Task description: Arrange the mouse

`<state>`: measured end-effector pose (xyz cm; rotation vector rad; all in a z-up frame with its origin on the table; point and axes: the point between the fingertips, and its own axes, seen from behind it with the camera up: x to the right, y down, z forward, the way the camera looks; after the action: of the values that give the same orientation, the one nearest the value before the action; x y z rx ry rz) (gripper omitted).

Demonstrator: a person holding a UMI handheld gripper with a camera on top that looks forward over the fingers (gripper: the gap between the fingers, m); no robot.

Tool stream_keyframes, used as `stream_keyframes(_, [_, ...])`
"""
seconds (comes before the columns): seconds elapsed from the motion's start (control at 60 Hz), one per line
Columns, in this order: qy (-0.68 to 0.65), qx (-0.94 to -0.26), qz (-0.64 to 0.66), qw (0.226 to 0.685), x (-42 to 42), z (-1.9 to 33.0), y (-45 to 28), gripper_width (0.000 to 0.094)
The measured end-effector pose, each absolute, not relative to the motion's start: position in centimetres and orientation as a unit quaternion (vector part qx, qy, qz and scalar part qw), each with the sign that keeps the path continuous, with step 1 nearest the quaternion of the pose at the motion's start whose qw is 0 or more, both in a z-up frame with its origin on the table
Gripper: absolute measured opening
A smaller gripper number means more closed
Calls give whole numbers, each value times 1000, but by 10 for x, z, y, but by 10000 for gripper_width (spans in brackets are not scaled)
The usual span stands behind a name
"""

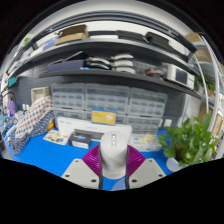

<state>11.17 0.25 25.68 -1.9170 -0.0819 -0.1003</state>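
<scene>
The gripper [113, 172] holds a white mouse [114, 152] tight between its two purple pads [94, 160], above a blue table [45, 155], with a green plant [190, 140] near its right side.

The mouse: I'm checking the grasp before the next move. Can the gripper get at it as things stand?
Probably yes: the white mouse already sits between the gripper fingers, pads at its sides, nothing blocking. Whether both pads press on it is unclear.
</scene>
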Motion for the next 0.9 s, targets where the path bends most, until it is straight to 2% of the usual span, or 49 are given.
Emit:
stream_keyframes(0.1, [-10, -831, -67, 552, 187, 226, -2, 307])
stream_keyframes(0.233, [18, -860, -58, 506, 238, 156, -9, 308])
stream_keyframes(0.4, [23, -901, -33, 431, 254, 65, -23, 304])
stream_keyframes(0.617, [23, -928, -4, 371, 244, -5, -46, 332])
stream_keyframes(0.833, [19, -923, -8, 385, 244, -6, -43, 351])
stream_keyframes(0.9, [22, -921, 0, 389, 243, -6, -42, 388])
